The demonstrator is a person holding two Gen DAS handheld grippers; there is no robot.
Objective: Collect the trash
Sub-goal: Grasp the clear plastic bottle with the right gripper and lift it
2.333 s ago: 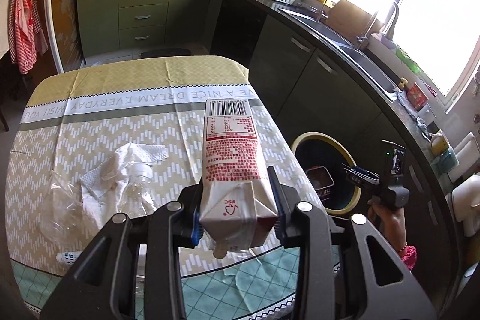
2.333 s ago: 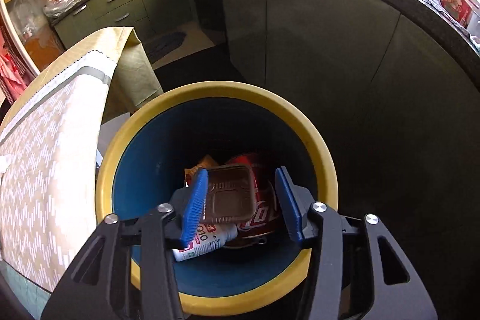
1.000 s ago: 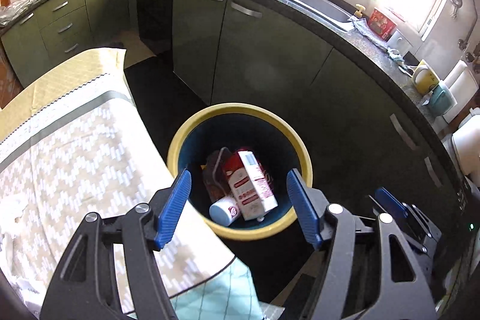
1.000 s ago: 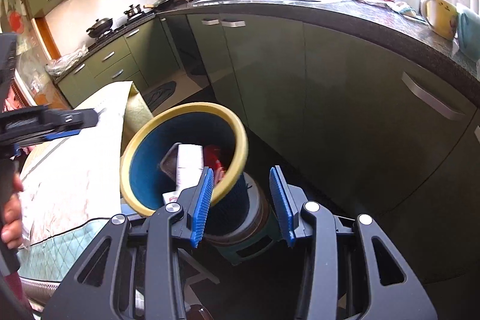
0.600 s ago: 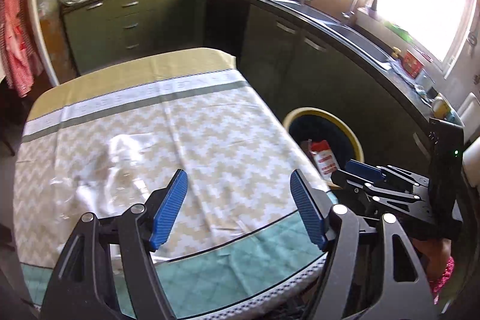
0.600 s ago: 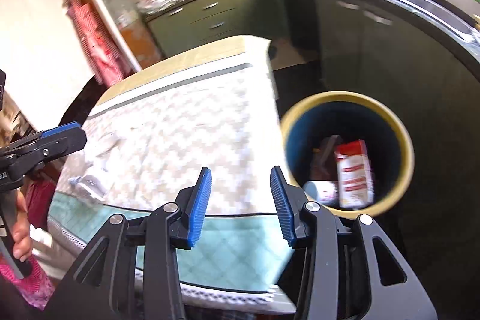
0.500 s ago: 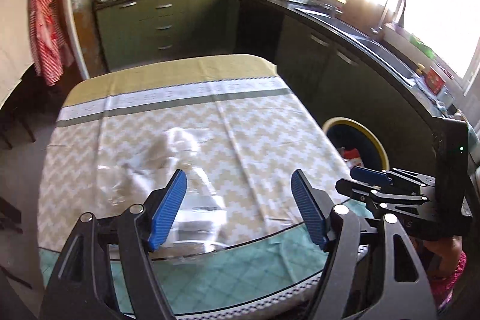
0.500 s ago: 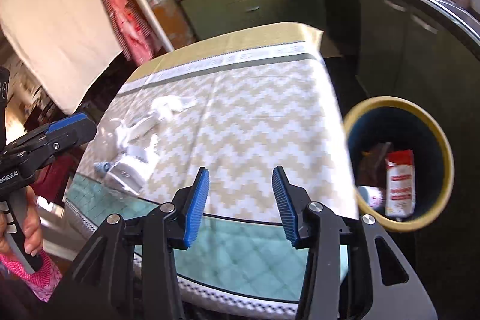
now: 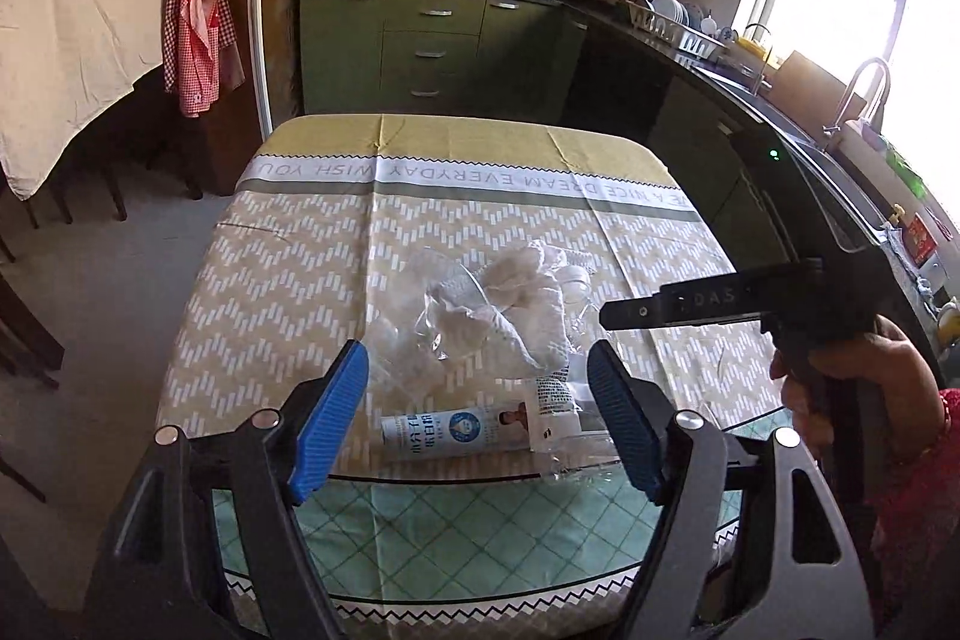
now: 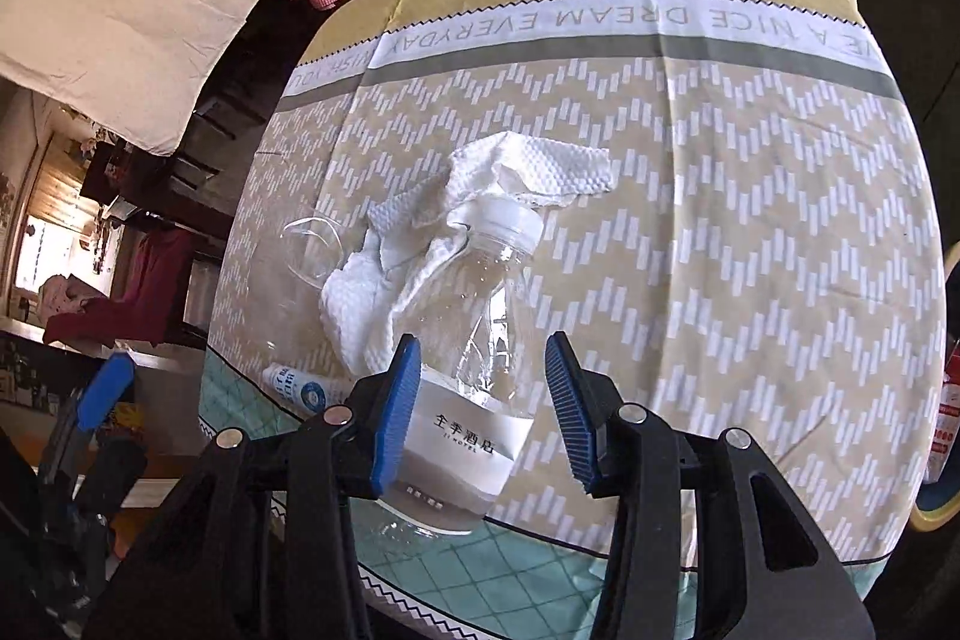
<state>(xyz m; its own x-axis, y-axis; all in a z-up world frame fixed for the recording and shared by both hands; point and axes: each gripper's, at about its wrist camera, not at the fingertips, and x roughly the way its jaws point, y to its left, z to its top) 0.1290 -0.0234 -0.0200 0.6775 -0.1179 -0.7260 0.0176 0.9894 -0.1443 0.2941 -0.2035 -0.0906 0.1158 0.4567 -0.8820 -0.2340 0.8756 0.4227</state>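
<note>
Two clear plastic bottles lie among the trash on the table point(image 9: 270, 280), which wears a tablecloth point(image 10: 750, 220) in tan chevrons with a white band reading, upside down from the near side, "WISH YOU EVERYDAY A NICE DREAM" as far as it can be read. One — the capped water bottle point(image 10: 474, 370) — lies on its side near the table's near edge, white cap pointing far, and looks empty; its white label carries four Chinese characters with small Latin letters beneath, too small to read surely. A crumpled white paper towel point(image 10: 444, 232) drapes against its neck and spreads to the left. Left of that lies crushed clear plastic point(image 10: 309, 250), its contents not discernible. A small white tube point(image 9: 456, 430) with blue print and a round blue emblem lies crosswise at the near edge, beside a flattened clear wrapper point(image 9: 570, 436) with fine black print that cannot be read. The right gripper point(image 10: 477, 406) hangs just over the water bottle's labelled body, jaws parted to either side and not pressing on it. The left gripper point(image 9: 477, 421) hovers above the tube and wrapper, its jaws opening wide with nothing clamped between them. At the far right edge of the right wrist view, a sliver of the yellow-rimmed bin point(image 10: 936, 514) shows — with a red-and-white carton point(image 10: 943, 418) inside.
</note>
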